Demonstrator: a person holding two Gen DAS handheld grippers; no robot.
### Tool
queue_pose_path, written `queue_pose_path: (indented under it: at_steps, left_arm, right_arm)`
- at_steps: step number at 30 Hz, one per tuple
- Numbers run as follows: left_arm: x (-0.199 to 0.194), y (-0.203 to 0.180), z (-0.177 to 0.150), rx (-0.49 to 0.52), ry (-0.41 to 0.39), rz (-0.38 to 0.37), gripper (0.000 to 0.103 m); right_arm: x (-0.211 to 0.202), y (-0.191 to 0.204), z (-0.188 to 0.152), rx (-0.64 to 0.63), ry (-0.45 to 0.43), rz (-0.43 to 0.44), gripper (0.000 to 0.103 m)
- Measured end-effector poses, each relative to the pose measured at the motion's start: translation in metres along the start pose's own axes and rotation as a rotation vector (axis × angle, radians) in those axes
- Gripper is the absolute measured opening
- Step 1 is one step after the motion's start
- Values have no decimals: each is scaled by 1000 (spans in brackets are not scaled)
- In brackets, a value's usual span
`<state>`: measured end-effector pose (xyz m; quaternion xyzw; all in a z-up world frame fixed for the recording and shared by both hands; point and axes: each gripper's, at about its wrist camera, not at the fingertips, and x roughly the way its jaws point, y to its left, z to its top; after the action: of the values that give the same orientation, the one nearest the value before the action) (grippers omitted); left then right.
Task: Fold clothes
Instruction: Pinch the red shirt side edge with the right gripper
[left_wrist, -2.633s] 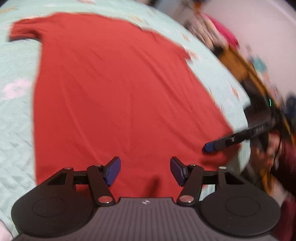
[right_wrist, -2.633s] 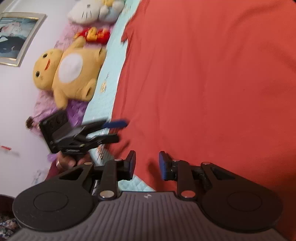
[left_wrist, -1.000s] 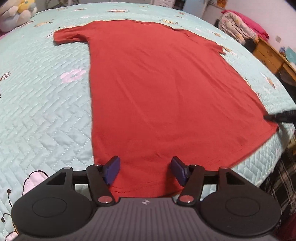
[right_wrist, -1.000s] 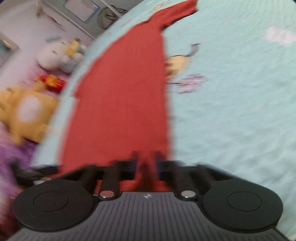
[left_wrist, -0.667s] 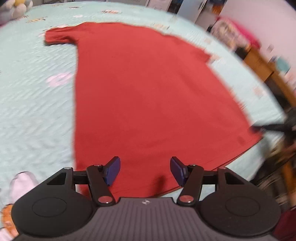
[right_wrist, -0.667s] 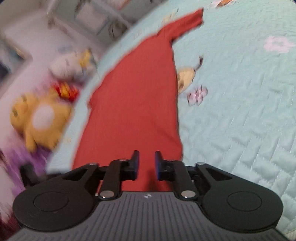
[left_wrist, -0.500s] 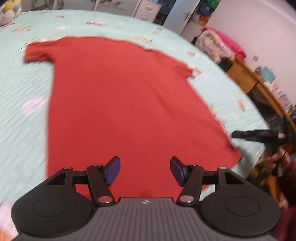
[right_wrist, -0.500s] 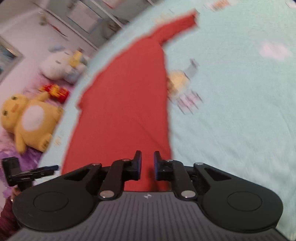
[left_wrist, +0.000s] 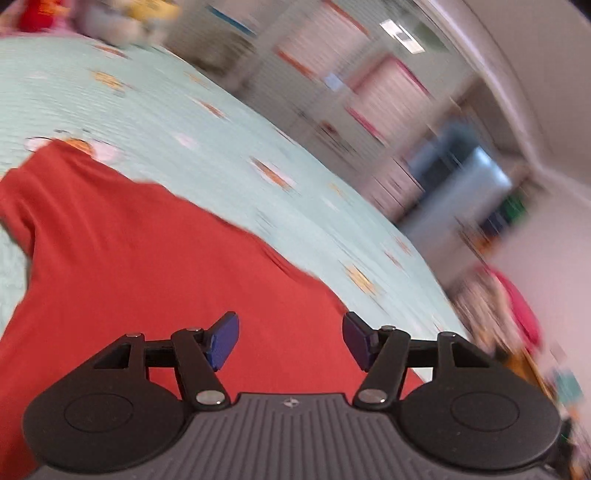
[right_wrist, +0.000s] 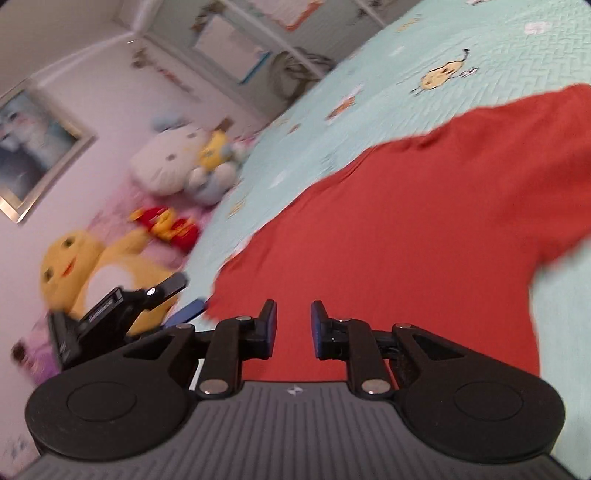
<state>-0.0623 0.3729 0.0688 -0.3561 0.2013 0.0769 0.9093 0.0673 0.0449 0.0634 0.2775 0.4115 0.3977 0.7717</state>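
A red T-shirt (left_wrist: 155, 280) lies flat on the mint quilted bed (left_wrist: 229, 140); one sleeve shows at the left. My left gripper (left_wrist: 290, 341) hovers over the shirt, its jaws opening, with nothing between the blue pads. In the right wrist view the shirt (right_wrist: 424, 229) fills the middle, a sleeve spreading to the right. Above it my right gripper (right_wrist: 293, 328) has its jaws opening with an empty gap. The left gripper (right_wrist: 184, 295) also shows there, at the shirt's left edge over the quilt (right_wrist: 369, 77).
A yellow plush toy (right_wrist: 74, 266), a white plush (right_wrist: 177, 162) and a red toy (right_wrist: 166, 221) sit past the bed's left side under a framed picture (right_wrist: 33, 155). Blurred shelves (left_wrist: 351, 92) and a pink pile (left_wrist: 517, 306) stand beyond the bed's far side.
The right gripper was shut on the shirt's hem; its jaws have since parted and it holds nothing. Both grippers swept along the shirt toward the sleeve end, and both views swung.
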Motion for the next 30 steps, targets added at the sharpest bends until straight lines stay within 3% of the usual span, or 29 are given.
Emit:
queue_pose_path:
  at_steps: [2,4,5,7,8,10,13,15,18,19,20,24,26,27,29,30]
  left_arm:
    - [33,14,-13,9,-73,71,66]
    - [61,33,-38,60,-94,148,62]
    - [61,41,-49,58,-145,114,63]
    - [48,43,-43,38,-185,16,76]
    - [49,47,-45,30,-179,-4,78]
    - [51,49,-42,2,-157,-10,76]
    - [50,46,-42,4,-159,-15,77]
    - [48,46,-42,4,-160,-17,77]
    - [47,45,-44,3,-158,-18,78]
    - [47,45,-44,4,-158,-18,78]
    - [47,48,-44,4,-157,-19,78]
    - [50,55,-43,5,-155,-18,78]
    - [51,54,-43,10,-154,-13,78]
    - [51,54,-43,12,-153,-11,78]
    - [51,54,-43,11,-152,-10,78]
    - [51,55,-42,10,-152,-11,78]
  right_arm:
    - [39,-23,27,27,33,10,22]
    - [66,-47,50,72,16,15,22]
    - [78,-61,60,110,1,26,22]
    - [98,-99,81,204,-31,36,22]
    - [101,-120,89,252,-83,-16,0]
    - [95,-155,97,401,-208,-38,0]
    - [75,-152,106,368,-359,-187,0]
    - [73,-138,107,299,-348,-194,8]
    - [99,-117,112,154,-217,-200,12]
    - [109,-111,114,108,-172,-211,12]
    - [117,-110,117,88,-143,-222,2]
    - [122,-133,131,204,-202,-259,0]
    - [126,-111,125,148,-236,-350,0]
    - [130,-96,119,122,-254,-366,9]
    - [138,-68,105,93,-284,-377,18]
    - [145,-62,98,148,-282,-326,19]
